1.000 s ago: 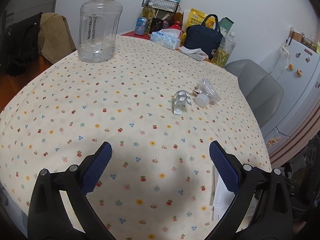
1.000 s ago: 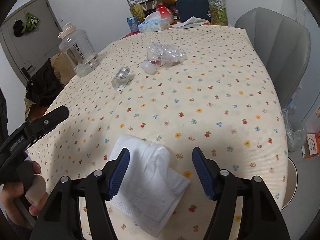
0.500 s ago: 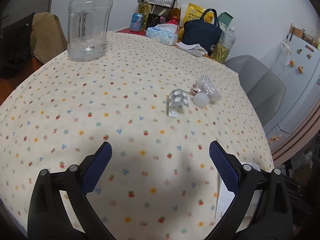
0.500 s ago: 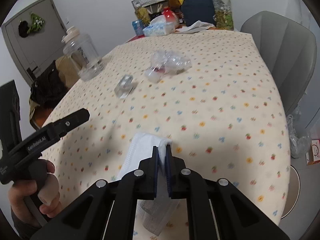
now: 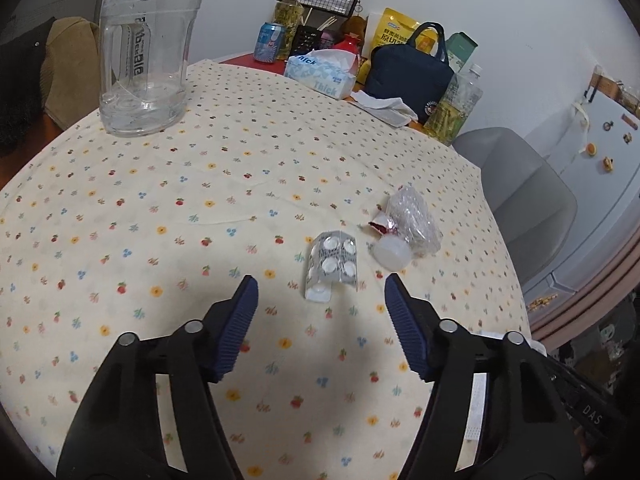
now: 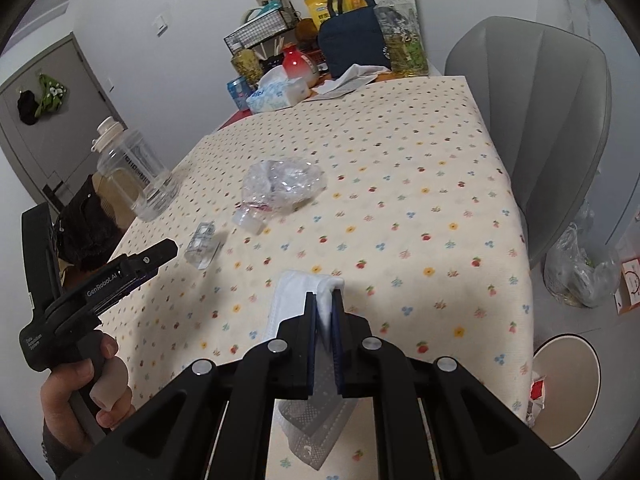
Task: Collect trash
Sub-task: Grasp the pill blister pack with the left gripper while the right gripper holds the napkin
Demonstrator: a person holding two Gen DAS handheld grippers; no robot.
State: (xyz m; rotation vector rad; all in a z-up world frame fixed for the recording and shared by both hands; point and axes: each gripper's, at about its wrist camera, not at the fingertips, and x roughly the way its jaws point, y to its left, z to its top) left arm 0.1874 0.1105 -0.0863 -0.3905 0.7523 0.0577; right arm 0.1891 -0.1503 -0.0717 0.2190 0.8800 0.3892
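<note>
My right gripper (image 6: 324,300) is shut on a white face mask (image 6: 298,296), held above the table's near edge; the mask hangs below the jaws. My left gripper (image 5: 320,292) is open just short of a silver pill blister pack (image 5: 332,264), which lies between the fingertips' line and a crumpled clear plastic bag (image 5: 412,220) with a white bottle cap (image 5: 392,255). In the right wrist view the blister pack (image 6: 202,242), the plastic bag (image 6: 284,184) and the left gripper (image 6: 160,250) show on the flowered tablecloth (image 6: 420,208).
A large clear water jug (image 5: 144,52) stands far left. Tissue box (image 5: 320,72), navy bag (image 5: 408,64), bottles and a can crowd the far edge. A grey chair (image 6: 536,120) stands right of the table. A round bin (image 6: 568,384) and a filled plastic bag (image 6: 576,272) sit on the floor.
My right gripper closed on the face mask and lifted it off the table. My left gripper moved forward toward the blister pack and narrowed its opening somewhat.
</note>
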